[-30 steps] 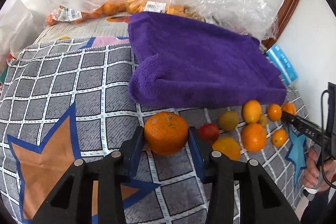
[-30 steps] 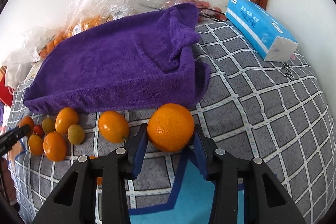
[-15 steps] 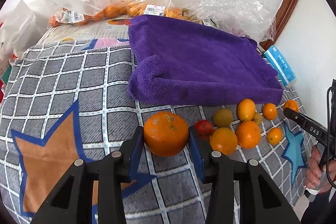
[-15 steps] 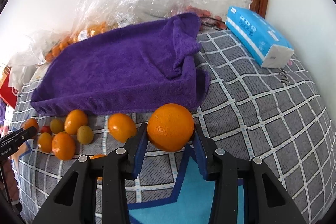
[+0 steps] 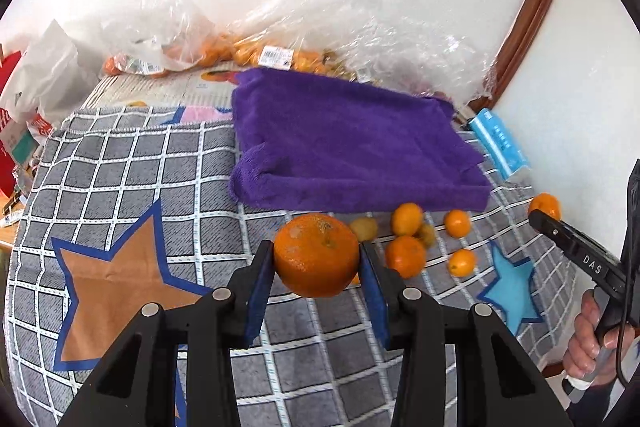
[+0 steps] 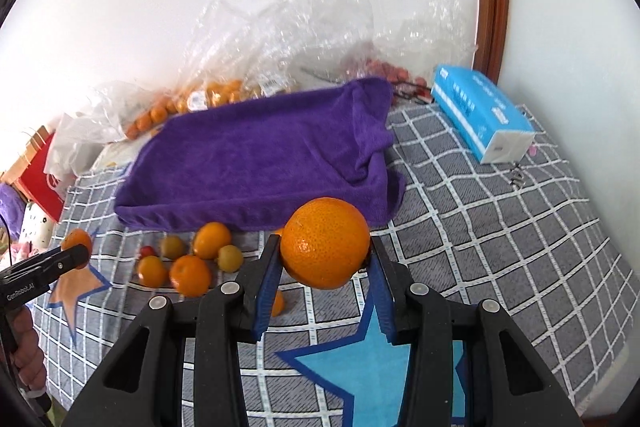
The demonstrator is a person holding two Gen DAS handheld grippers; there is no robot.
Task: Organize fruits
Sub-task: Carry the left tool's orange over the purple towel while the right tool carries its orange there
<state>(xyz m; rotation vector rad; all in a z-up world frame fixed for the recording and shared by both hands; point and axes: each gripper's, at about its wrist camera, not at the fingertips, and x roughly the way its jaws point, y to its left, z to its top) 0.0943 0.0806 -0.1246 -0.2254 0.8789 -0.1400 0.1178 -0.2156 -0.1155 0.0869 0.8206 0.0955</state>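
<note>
a: two big oranges have just gone up off the checked blanket (image 5: 120, 163). both were lower a moment ago. i think they go on the purple towel (image 5: 340, 139) next.

b: who holds them?

a: the left gripper (image 5: 318, 277) squeezes one orange (image 5: 316, 255). the right gripper (image 6: 324, 269) squeezes the other orange (image 6: 325, 242).

b: any bags?

a: yes, clear plastic bags (image 6: 224, 67) at the blanket's far edge, with little oranges inside. one blue tissue pack (image 6: 482, 117) lies at the far right corner.

b: and the small fruits (image 6: 188, 261)?

a: loose on the blanket, just beside the towel's near edge.
</note>
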